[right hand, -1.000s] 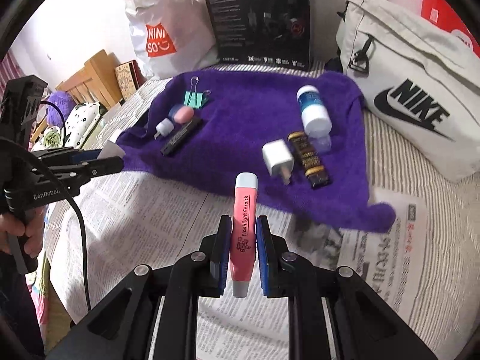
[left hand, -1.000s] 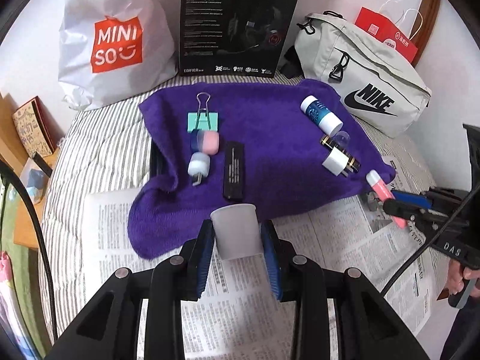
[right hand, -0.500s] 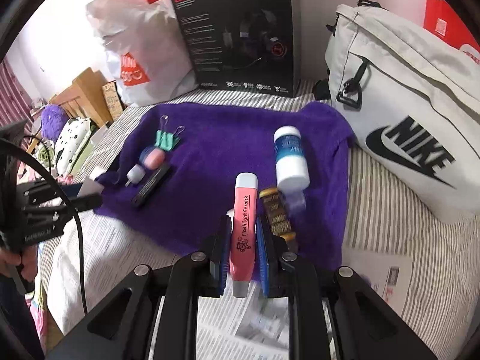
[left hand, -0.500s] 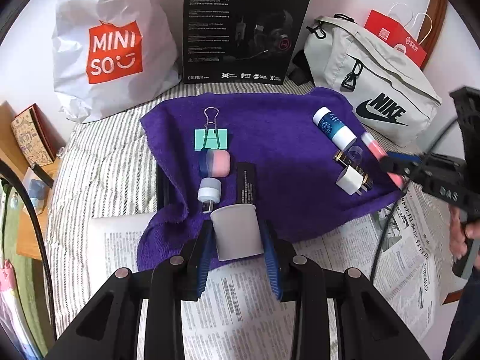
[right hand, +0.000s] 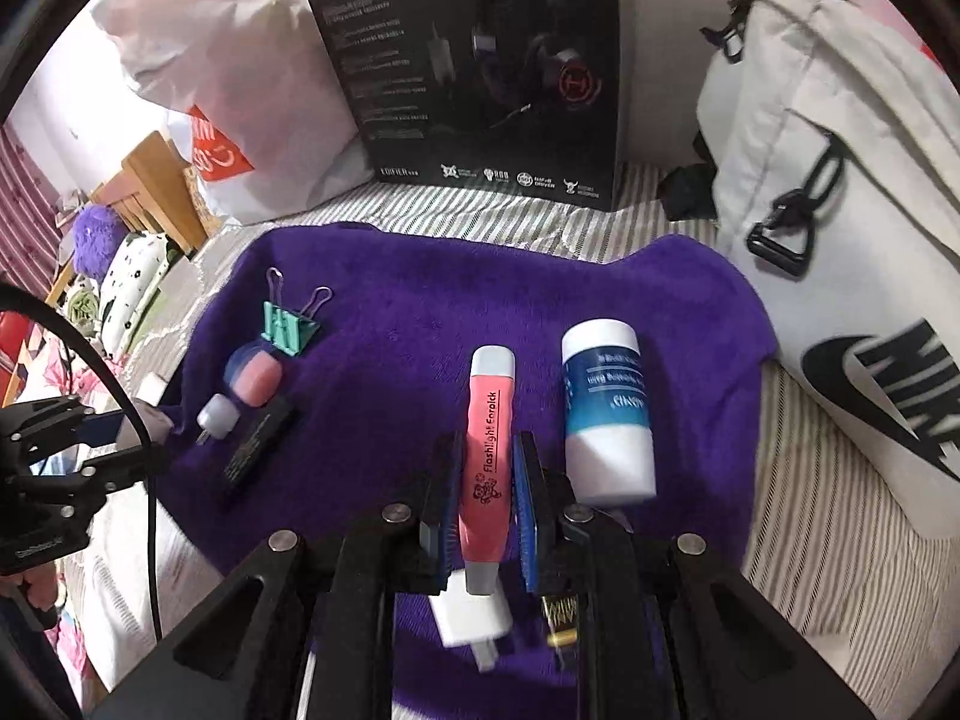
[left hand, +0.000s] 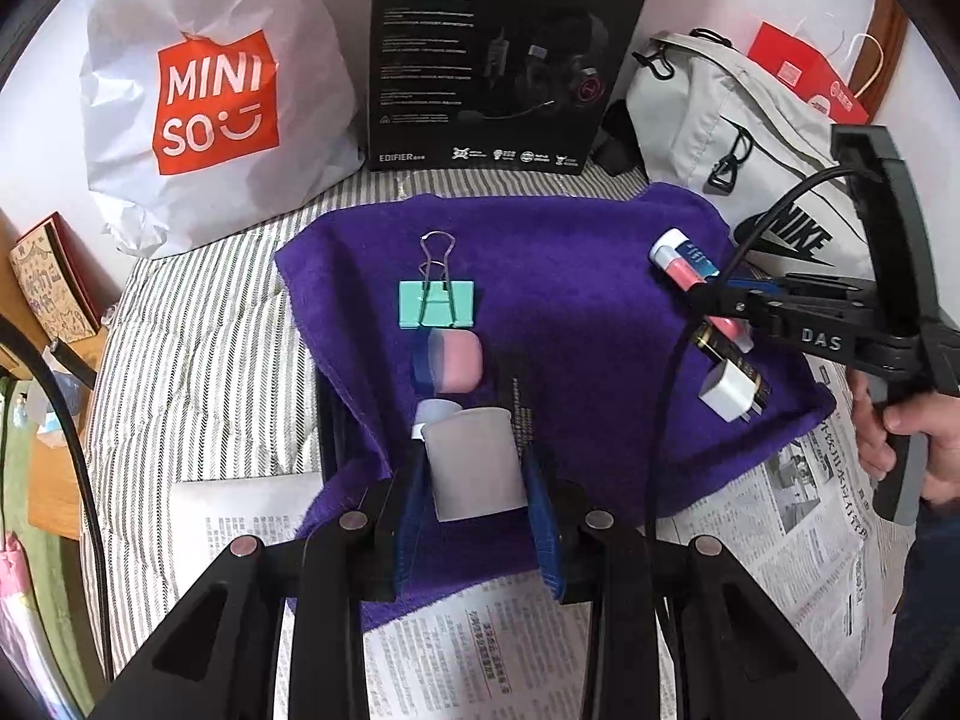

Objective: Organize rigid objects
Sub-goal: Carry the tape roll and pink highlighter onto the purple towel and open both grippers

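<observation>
My left gripper (left hand: 474, 474) is shut on a small white cup (left hand: 474, 462), held over the near edge of the purple towel (left hand: 570, 252). My right gripper (right hand: 486, 468) is shut on a pink earpick pen (right hand: 487, 432), held over the towel beside a blue-and-white bottle (right hand: 606, 408). It also shows in the left wrist view (left hand: 714, 300). On the towel lie a teal binder clip (left hand: 437, 303), a pink-and-blue case (left hand: 447, 363), a small white cap (right hand: 217, 414), a black bar (right hand: 257, 445), a white charger plug (left hand: 729, 390) and a dark gold-printed stick (left hand: 729, 354).
A Miniso bag (left hand: 210, 102), a black headset box (left hand: 498, 54) and a white Nike bag (left hand: 738, 132) stand behind the towel. Newspaper (left hand: 480, 648) covers the striped bed sheet (left hand: 198, 348) in front. A wooden stand (left hand: 54, 420) is at the left.
Both grippers have moved forward over the towel with their objects. The right gripper came in from the right edge to beside the blue-and-white bottle.
</observation>
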A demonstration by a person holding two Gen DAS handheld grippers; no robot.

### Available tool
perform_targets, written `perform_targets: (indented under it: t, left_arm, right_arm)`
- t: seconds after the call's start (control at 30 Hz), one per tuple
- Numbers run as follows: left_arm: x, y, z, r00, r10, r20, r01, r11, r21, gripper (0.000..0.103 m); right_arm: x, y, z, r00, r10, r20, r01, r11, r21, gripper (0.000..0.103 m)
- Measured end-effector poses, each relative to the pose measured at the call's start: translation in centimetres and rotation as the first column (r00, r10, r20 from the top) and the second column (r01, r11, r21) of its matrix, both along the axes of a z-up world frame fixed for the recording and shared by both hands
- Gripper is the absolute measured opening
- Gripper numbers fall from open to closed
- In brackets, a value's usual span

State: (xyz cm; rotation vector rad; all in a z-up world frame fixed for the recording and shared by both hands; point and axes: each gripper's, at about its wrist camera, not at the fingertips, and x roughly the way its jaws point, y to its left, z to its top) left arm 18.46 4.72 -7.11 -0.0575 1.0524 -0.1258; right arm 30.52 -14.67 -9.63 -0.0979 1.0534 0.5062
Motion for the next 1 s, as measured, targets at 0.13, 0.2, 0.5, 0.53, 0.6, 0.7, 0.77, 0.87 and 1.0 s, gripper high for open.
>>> perform_targets:
  t: [0.13, 0.2, 0.5, 0.53, 0.6, 0.7, 0.77, 0.87, 1.0]
  left_arm:
    - [0.3, 0.3, -0.3, 1.0, 0.004, -0.004, -0.004, 1.0, -0.004, 0.031]
    - [0.6, 0.4, -0.5, 1.0, 0.001, -0.008, -0.001, 1.0, -0.007, 0.031]
    - [1.1, 0.5, -1.2, 1.0, -0.007, -0.015, 0.007, 1.0, -0.02, 0.031]
    - [1.2, 0.6, -1.3, 1.0, -0.007, -0.016, 0.007, 1.0, -0.019, 0.031]
    - [1.2, 0.7, -1.3, 1.0, -0.007, -0.017, 0.006, 1.0, -0.021, 0.031]
    - [1.3, 0.8, -1.4, 1.0, -0.003, -0.017, 0.003, 1.0, -0.026, 0.031]
    - [1.3, 0.8, -1.5, 1.0, -0.006, -0.019, 0.006, 1.0, -0.025, 0.031]
    - [1.2, 0.9, -1.5, 1.0, -0.006, -0.019, 0.006, 1.0, -0.025, 0.031]
    - [1.2, 0.8, -1.6, 1.0, -0.004, -0.023, 0.003, 1.0, -0.024, 0.031]
  right_arm:
    - [0.7, 0.7, -1.0, 1.0, 0.005, -0.013, -0.006, 1.0, -0.016, 0.017]
    - [1.0, 1.1, -1.4, 1.0, 0.014, -0.019, -0.014, 1.0, -0.019, 0.017]
    - [2.3, 2.1, -2.9, 0.999, 0.014, -0.03, -0.016, 0.997, -0.069, 0.017]
    - [2.4, 2.2, -3.0, 1.0, 0.014, -0.025, -0.015, 0.997, -0.07, 0.017]
    - [2.5, 2.2, -3.0, 1.0, 0.015, -0.025, -0.017, 0.997, -0.073, 0.017]
    - [2.5, 2.3, -3.1, 0.999, 0.02, -0.026, -0.022, 0.997, -0.079, 0.017]
    - [2.5, 2.3, -3.1, 0.999, 0.021, -0.026, -0.023, 0.997, -0.079, 0.017]
    - [2.4, 2.3, -3.1, 0.999, 0.028, -0.028, -0.03, 0.996, -0.081, 0.019]
    - [1.9, 2.0, -2.9, 0.999, 0.021, -0.035, -0.023, 0.996, -0.081, 0.03]
